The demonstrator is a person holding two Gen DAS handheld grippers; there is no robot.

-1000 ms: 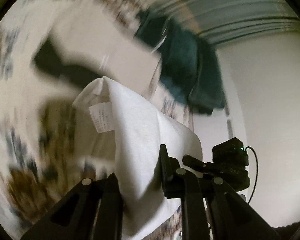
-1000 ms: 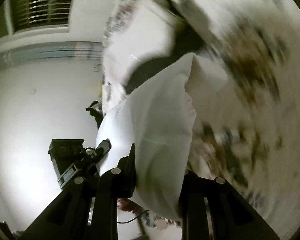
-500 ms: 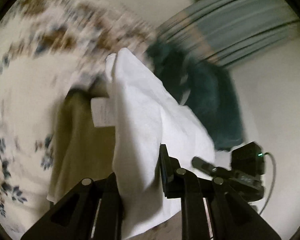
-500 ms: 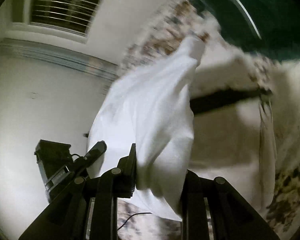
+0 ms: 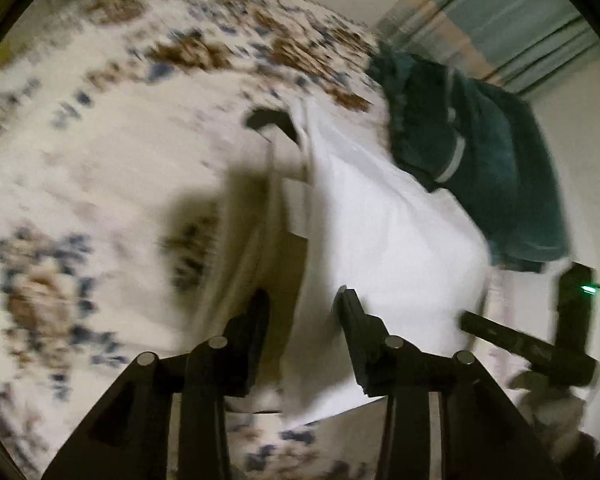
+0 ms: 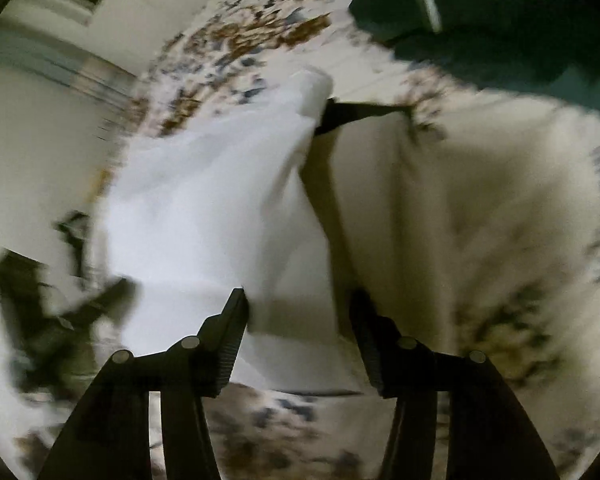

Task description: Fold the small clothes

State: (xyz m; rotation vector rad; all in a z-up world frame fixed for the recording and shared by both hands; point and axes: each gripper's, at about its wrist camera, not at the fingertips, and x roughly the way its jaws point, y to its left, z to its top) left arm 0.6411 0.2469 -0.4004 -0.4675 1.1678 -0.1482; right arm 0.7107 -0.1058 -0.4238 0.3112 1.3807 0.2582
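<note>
Motion-blurred floral bedspread [image 5: 100, 168] (pattern unreadable), dark green garment [image 6: 500, 12] edge-cropped.

From the left wrist, the spread fingers of the left gripper [image 5: 302, 312] frame a white garment [image 5: 384, 240] that fills the gap and runs toward 12 o'clock, so there is no free passage straight ahead. At 1 to 2 o'clock a dark green towel [image 5: 488, 160] lies heaped, blocking that side. At 3 to 4 o'clock the right gripper [image 5: 540, 344] stands close. From 8 to 11 o'clock the flowered bedspread [image 5: 100, 152] lies bare and open. From the right wrist, 3 to 5 o'clock is open bedspread [image 6: 520, 240]; the towel [image 6: 480, 12] sits at 1 o'clock.
</note>
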